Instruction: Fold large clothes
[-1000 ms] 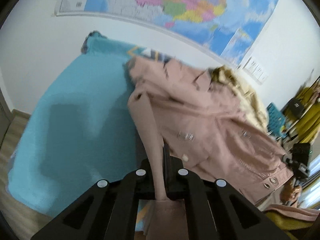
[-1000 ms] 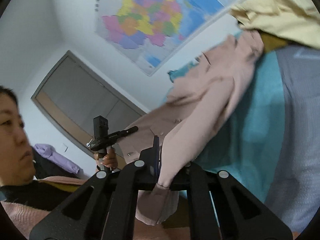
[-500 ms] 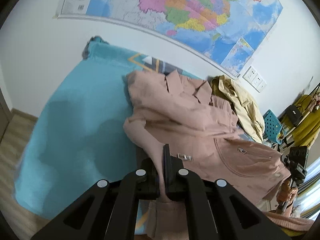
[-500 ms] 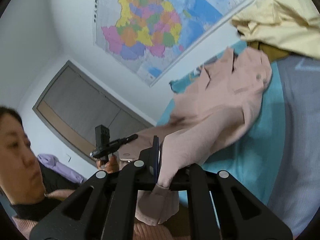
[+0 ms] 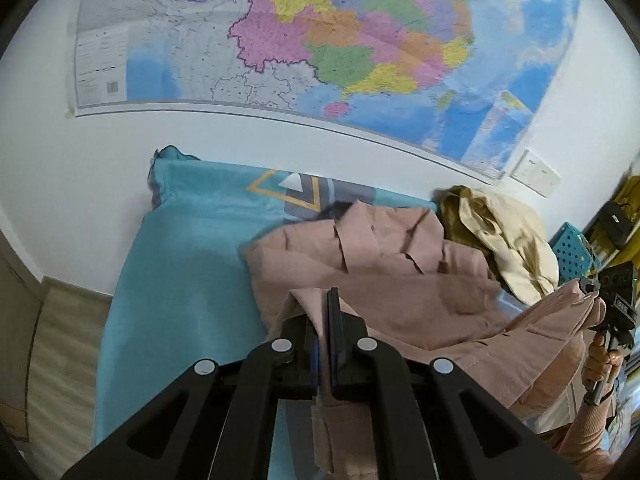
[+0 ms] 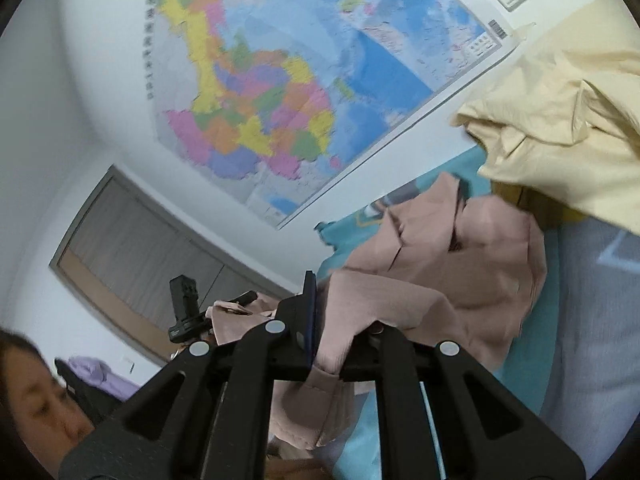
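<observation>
Since a second ago I have carried both hems up and toward the wall: the pink jacket, which lay spread long across the teal bedspread with its buttons showing, is now doubled over itself in a bunched heap near the head of the bed, and the wall map fills far more of my left view than it did. My left gripper is clamped tight on a fold of the jacket's edge, the cloth hanging down between its fingers. My right gripper likewise pinches a thick wad of the same pink fabric, which drapes below it. The jacket's collar lies just ahead of both grippers, touching the cream garment piled beside it against the wall.
</observation>
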